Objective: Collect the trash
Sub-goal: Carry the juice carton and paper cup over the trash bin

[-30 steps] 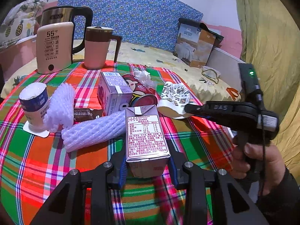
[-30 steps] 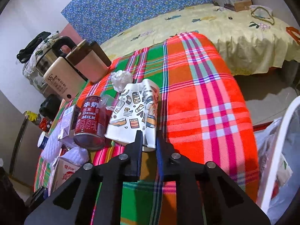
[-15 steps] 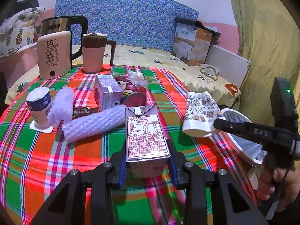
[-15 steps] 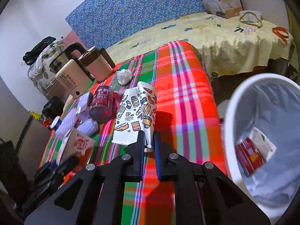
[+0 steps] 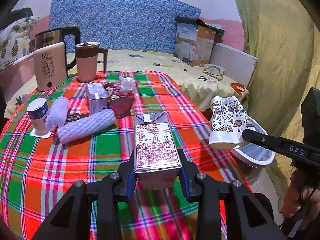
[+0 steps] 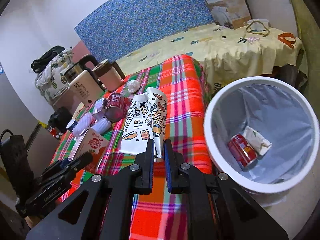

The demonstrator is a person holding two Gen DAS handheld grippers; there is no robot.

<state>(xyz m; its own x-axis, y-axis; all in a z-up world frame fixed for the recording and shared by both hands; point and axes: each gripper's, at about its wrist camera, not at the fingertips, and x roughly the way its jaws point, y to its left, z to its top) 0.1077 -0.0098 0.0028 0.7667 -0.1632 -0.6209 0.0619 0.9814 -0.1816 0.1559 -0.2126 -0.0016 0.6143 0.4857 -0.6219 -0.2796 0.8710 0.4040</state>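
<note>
My left gripper [image 5: 157, 172] is shut on a milk carton [image 5: 155, 140] and holds it above the plaid table [image 5: 60, 160]; the carton also shows in the right wrist view [image 6: 90, 146]. My right gripper [image 6: 159, 152] is shut on a crushed patterned paper cup [image 6: 146, 122], held over the table's right edge beside the white trash bin [image 6: 260, 186]. The cup also shows in the left wrist view [image 5: 228, 122], in front of the bin [image 5: 254, 156]. The bin holds a red can [image 6: 242, 150] and a crumpled white carton [image 6: 258, 142].
On the table lie two white foam sleeves [image 5: 86, 125], a small purple carton [image 5: 96, 100], a red can on its side [image 5: 120, 104], a yogurt cup [image 5: 38, 116] and crumpled paper [image 5: 127, 84]. A kettle [image 5: 50, 66] and a pink mug [image 5: 87, 62] stand at the back.
My right gripper lifted the paper cup off the table and carried it right, to beside the bin. My left gripper drew back and up from the table with the milk carton.
</note>
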